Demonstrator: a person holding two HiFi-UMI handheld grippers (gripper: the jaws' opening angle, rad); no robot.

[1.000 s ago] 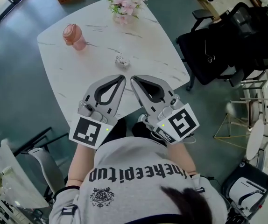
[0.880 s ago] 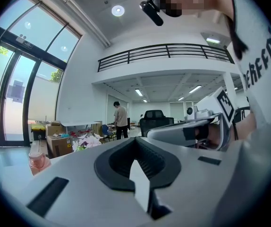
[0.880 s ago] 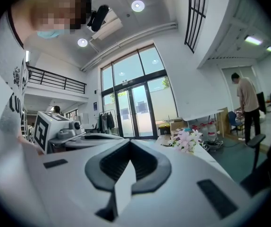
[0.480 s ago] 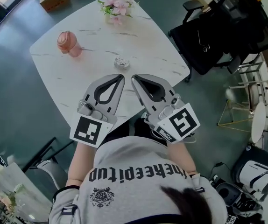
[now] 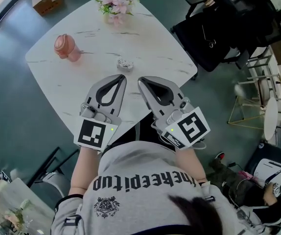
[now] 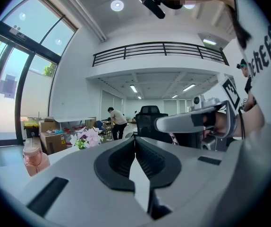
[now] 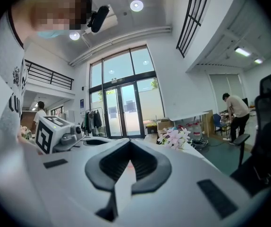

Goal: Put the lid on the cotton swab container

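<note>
Seen from the head view, the cotton swab container sits mid-table, towards the near edge. It lies just past the tips of the left gripper and right gripper, touching neither. In the left gripper view its jaws are pressed together on nothing. In the right gripper view those jaws likewise meet, empty, with flowers beyond.
</note>
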